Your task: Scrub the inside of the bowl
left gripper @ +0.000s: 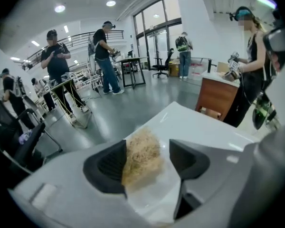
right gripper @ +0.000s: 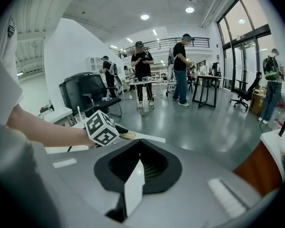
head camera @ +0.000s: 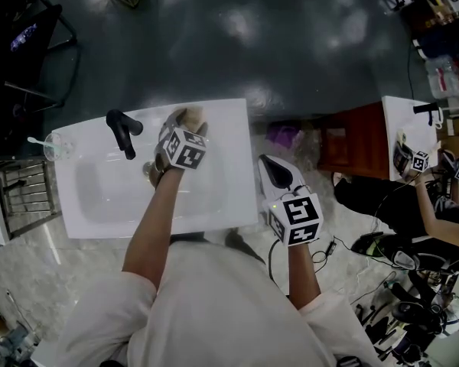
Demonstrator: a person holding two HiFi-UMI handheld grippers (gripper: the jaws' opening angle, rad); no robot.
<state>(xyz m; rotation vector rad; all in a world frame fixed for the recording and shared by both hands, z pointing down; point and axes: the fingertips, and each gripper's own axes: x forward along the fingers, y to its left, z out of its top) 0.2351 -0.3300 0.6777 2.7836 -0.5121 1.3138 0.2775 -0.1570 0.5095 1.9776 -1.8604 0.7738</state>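
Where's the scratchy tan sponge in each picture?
Head view: tan sponge on the white sink's far rim, upper middle.
Left gripper view: centre, between the open jaws.
Right gripper view: small, left of centre, beside the marker cube.
Shared landmark: the white sink under it.

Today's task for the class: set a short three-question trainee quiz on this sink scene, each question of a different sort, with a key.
1. True or false: the left gripper has its jaws apart, with the tan scrubber between them.
2. Where is the right gripper? A: down inside the basin. B: just past the right edge of the white sink. C: resting on the black faucet.
3. Fill in the gap: the right gripper's jaws are ____, with nothing between them.

Key: 1 true; 2 B; 3 shut.
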